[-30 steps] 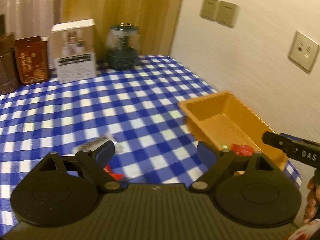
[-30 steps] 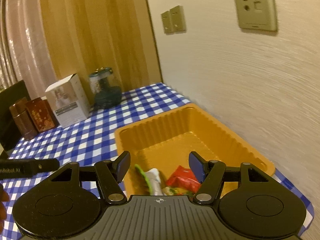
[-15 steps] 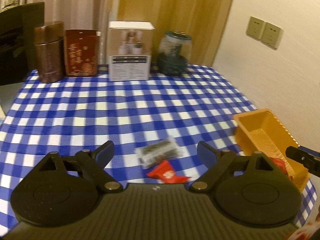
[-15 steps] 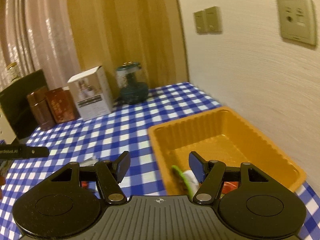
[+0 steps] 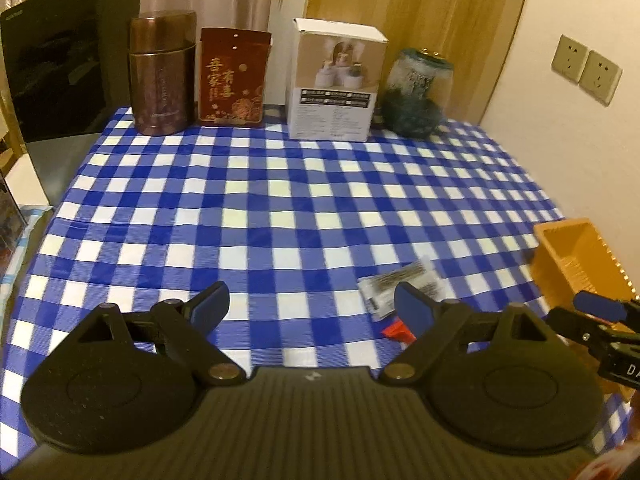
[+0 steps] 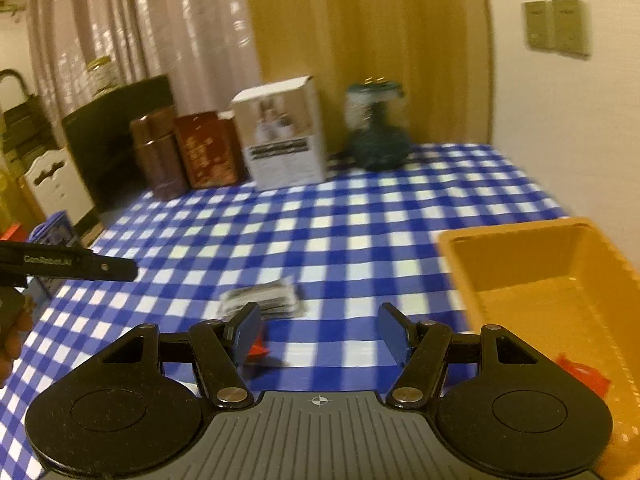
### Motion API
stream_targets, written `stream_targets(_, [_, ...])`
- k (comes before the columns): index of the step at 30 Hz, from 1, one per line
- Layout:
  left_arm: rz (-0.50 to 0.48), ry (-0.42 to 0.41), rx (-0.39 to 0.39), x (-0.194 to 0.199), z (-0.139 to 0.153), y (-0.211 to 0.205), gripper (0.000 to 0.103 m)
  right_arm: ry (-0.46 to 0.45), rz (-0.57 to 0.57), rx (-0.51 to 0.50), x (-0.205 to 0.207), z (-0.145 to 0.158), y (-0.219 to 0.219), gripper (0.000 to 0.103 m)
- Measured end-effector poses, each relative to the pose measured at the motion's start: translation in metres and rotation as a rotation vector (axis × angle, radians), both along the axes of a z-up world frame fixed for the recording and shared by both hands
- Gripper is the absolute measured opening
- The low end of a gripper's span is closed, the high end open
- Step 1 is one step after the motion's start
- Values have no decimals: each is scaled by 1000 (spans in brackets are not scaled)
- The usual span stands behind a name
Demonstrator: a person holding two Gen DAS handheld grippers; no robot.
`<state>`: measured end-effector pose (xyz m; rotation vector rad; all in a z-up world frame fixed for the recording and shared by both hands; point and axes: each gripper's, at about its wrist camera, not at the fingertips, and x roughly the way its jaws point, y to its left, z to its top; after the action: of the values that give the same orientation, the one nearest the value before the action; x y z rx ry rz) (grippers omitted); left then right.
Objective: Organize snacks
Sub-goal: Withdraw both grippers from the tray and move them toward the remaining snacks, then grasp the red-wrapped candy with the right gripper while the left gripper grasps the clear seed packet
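Along the far edge of the blue-and-white checked tablecloth (image 5: 280, 200) stand, from left to right, a brown metal canister (image 5: 162, 76), a dark red printed pouch (image 5: 233, 76), a white carton (image 5: 334, 84) and a dark green glass jar (image 5: 416, 96). Nearer, the left gripper (image 5: 312, 304) hangs over bare cloth with its blue pads spread wide and nothing between them. Just beside its right pad lie a clear packet with dark print (image 5: 400, 286) and a small red snack packet (image 5: 396, 330), close together on the cloth. Further right sits the orange tray (image 6: 520, 252), another red packet (image 6: 584, 372) lying in its near end. The right gripper (image 6: 320, 332) is over the cloth between the loose packets and the tray, jaws parted and empty.
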<state>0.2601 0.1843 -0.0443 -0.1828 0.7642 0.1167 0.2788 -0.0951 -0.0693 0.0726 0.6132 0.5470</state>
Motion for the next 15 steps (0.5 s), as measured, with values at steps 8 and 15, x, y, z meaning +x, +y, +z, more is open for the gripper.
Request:
stream_targets(8, [-49,26,86,3,-14,3,88,33,117,-52,17,-20,47,65])
stream_targets(15, [-80,25,114,8,-23,2,88,67,190,-88,31,-37,76,64])
